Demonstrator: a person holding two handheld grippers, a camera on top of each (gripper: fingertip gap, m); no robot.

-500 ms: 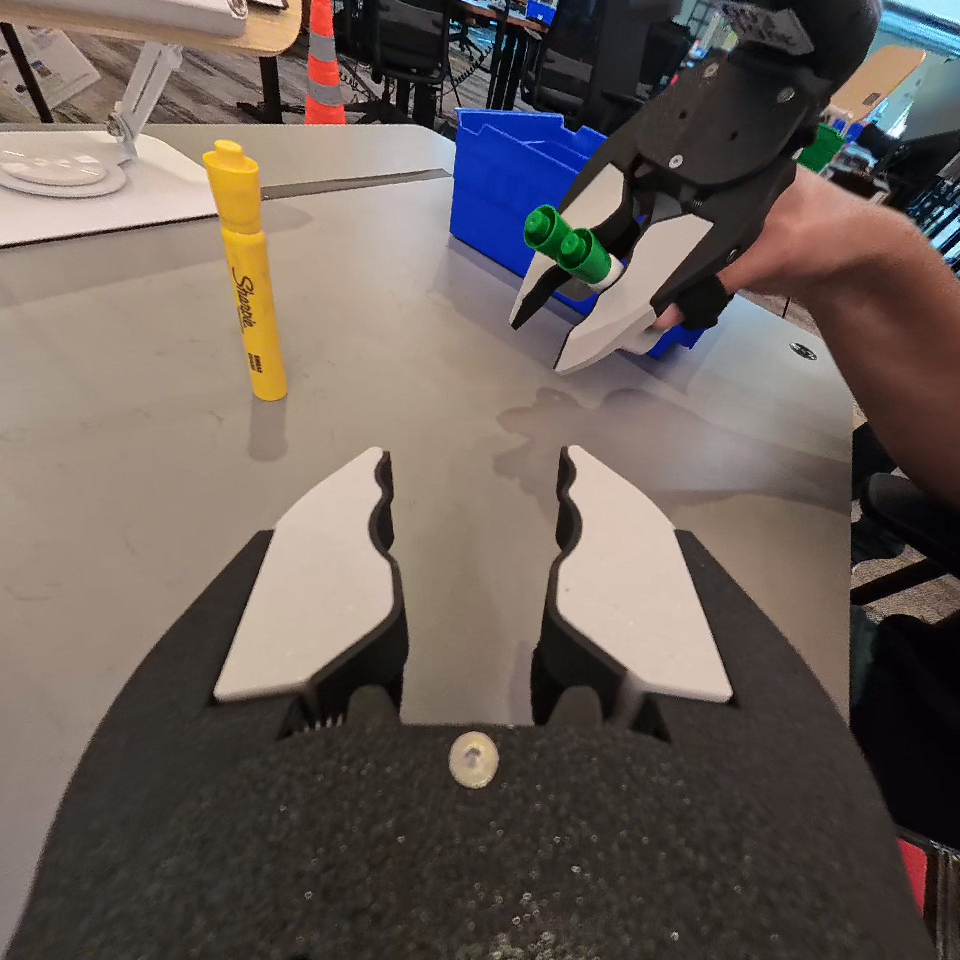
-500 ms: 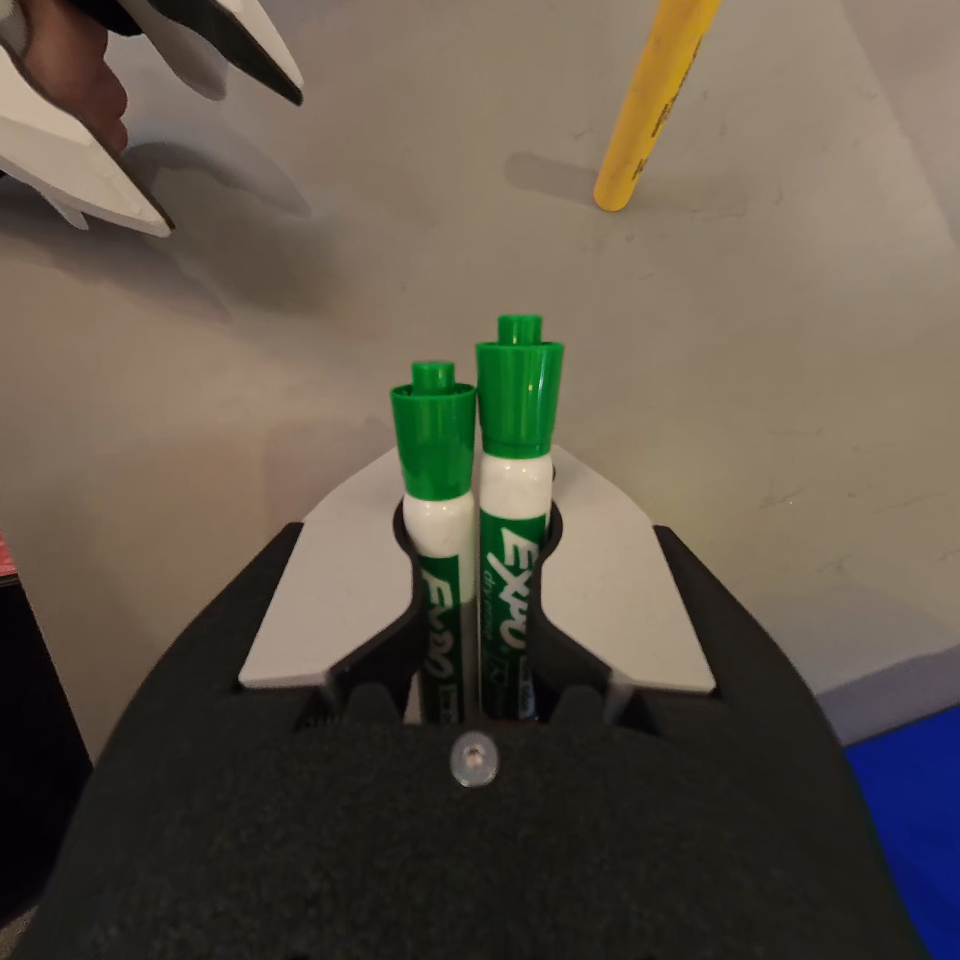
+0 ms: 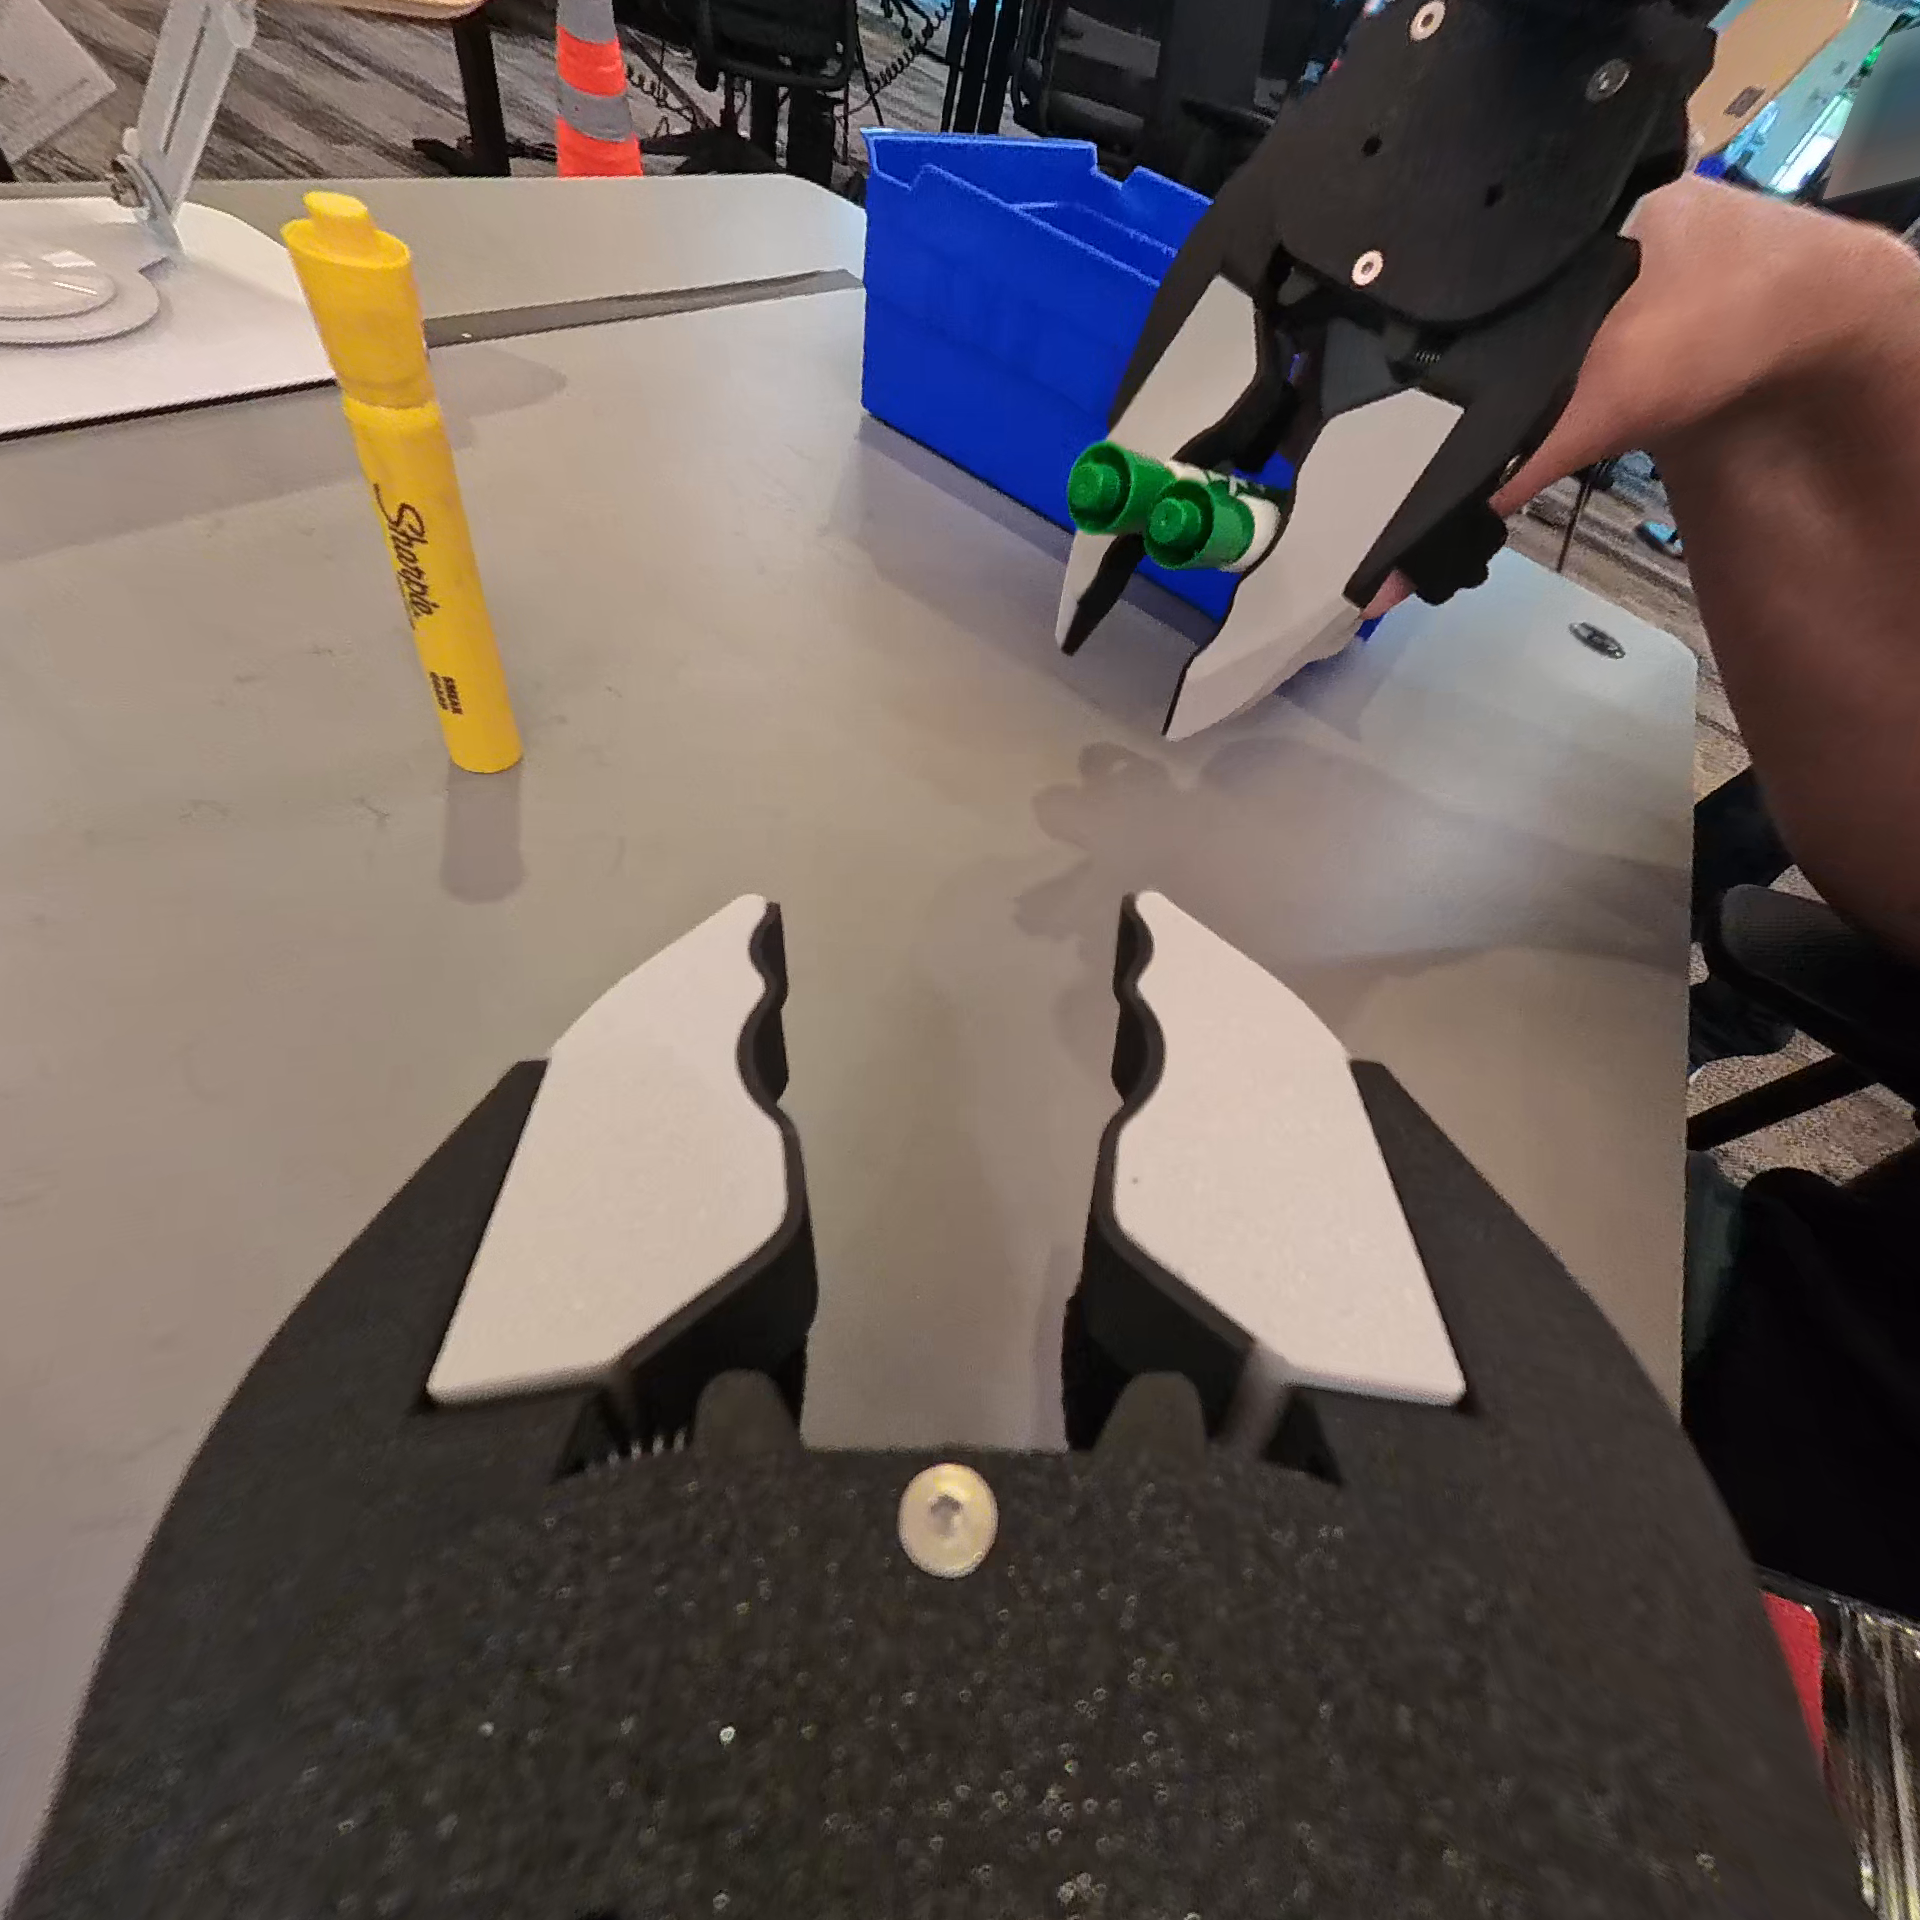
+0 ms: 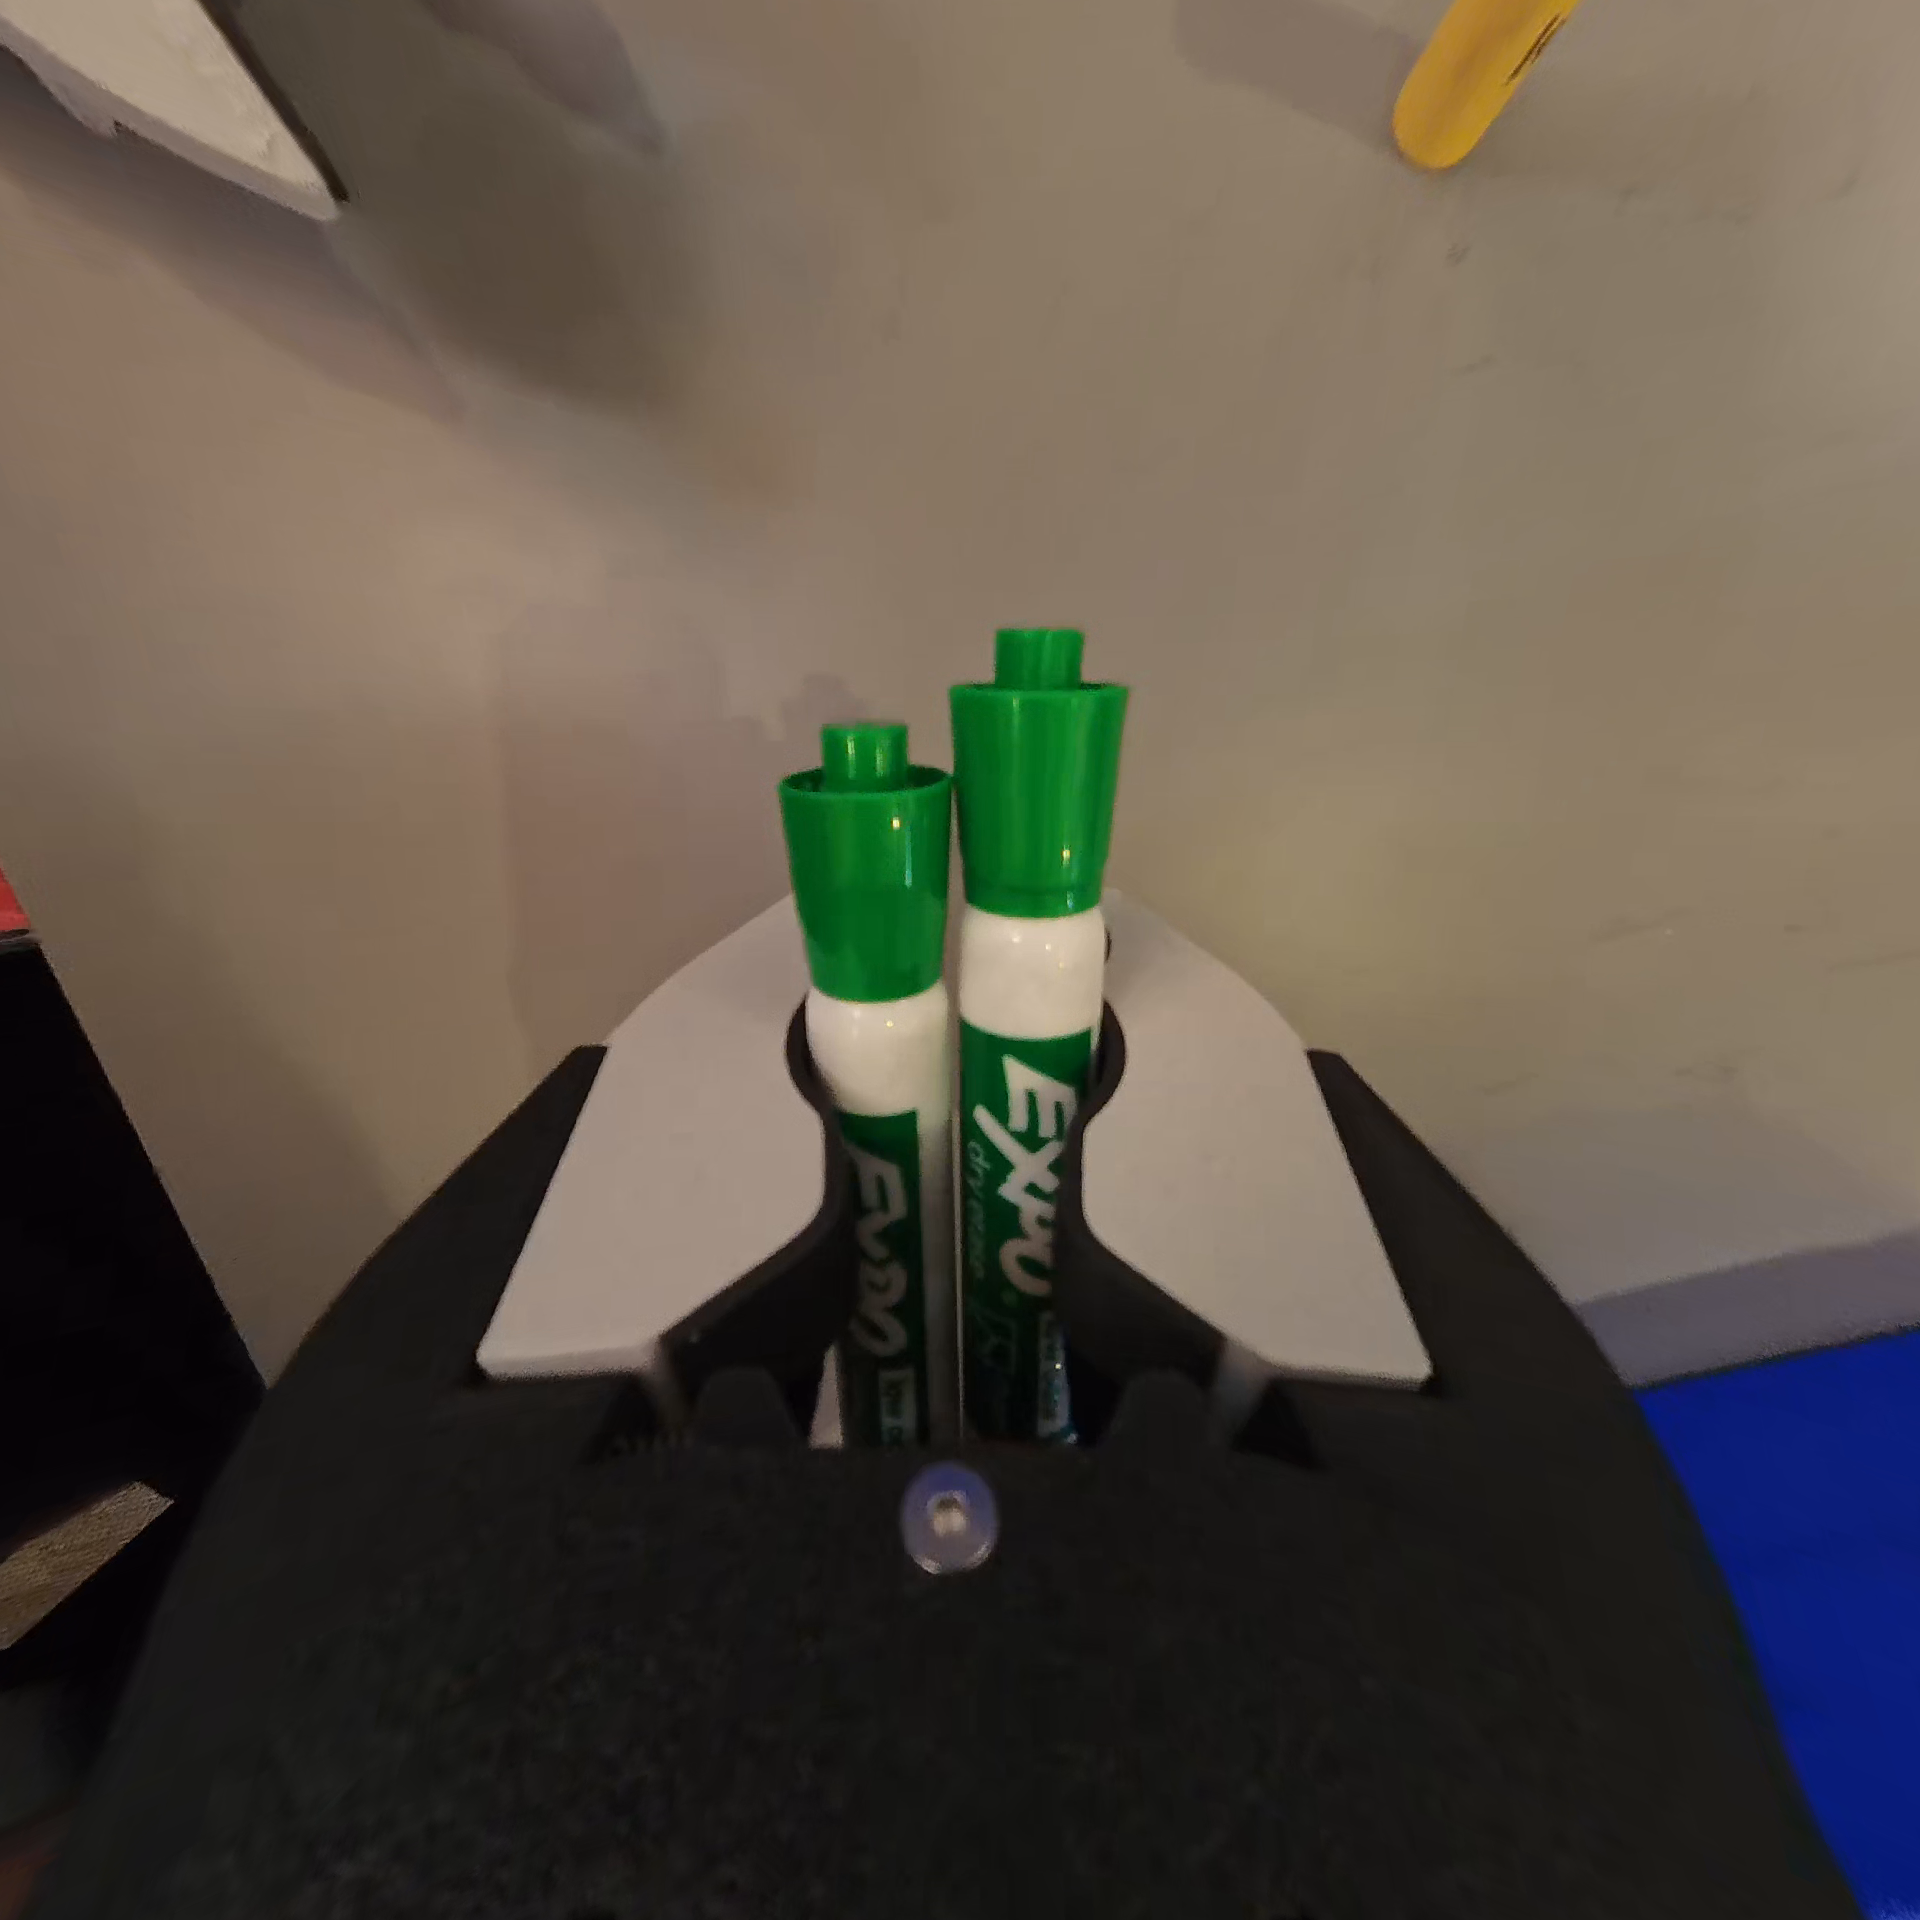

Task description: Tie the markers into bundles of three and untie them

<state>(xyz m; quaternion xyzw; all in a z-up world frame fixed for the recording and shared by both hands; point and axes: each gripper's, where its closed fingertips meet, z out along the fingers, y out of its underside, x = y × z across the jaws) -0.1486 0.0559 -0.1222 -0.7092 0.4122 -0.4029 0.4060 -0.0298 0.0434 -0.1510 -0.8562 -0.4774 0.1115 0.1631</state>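
Tongs: your right tongs (image 4: 951, 987) pinch two green markers (image 4: 951, 935) side by side w/ caps fwd, left tongs (image 3: 951, 925) spread, empty, prob for the yellow marker (image 3: 400, 488) upright on counter (image 3: 727, 675).

From the left wrist view we look forward along our left gripper (image 3: 951, 914), low over the grey table (image 3: 727, 644), with the yellow marker (image 3: 410, 499) ahead-left of the jaws and the right gripper (image 3: 1132, 675) ahead-right. From the right wrist view we look steeply down along our right gripper (image 4: 951, 935), close to the table (image 4: 1351, 571). The 2 views share the tabletop, the yellow marker (image 4: 1465, 99) and the 2 green markers (image 4: 1023, 935).
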